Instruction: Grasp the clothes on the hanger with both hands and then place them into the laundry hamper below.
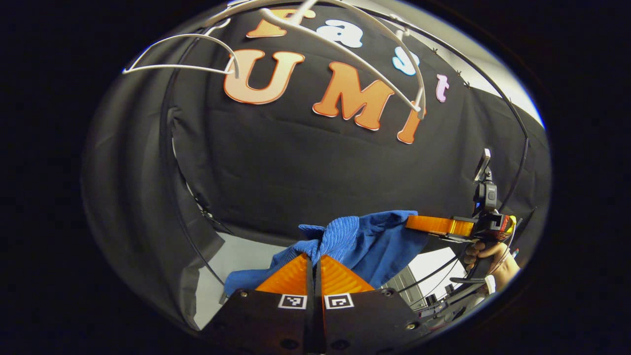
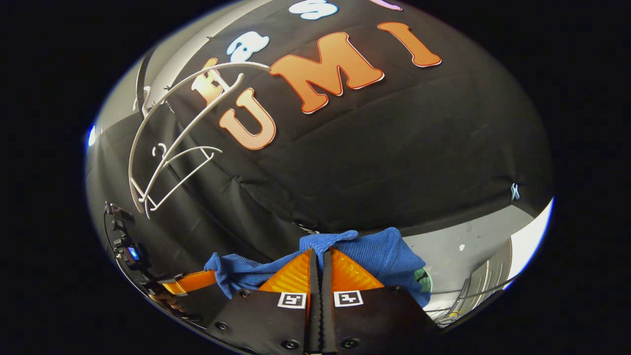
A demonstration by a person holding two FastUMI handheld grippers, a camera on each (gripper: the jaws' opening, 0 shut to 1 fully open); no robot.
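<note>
left gripper (image 1: pixel 313 256) — pinched on blue garment (image 1: pixel 365 241) bunched at fingertips | right gripper (image 2: pixel 320 251) — clamped on same cloth (draped ahead, to both sides) | white hangers (image 2: pixel 162 162) bare, up and left of right gripper | hand (image 1: pixel 488 251) gripping far tool

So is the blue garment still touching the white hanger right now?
Apart. In the left gripper view the blue garment hangs low, pinched by the left gripper, while the white hanger sits bare overhead with open wall between.
</note>
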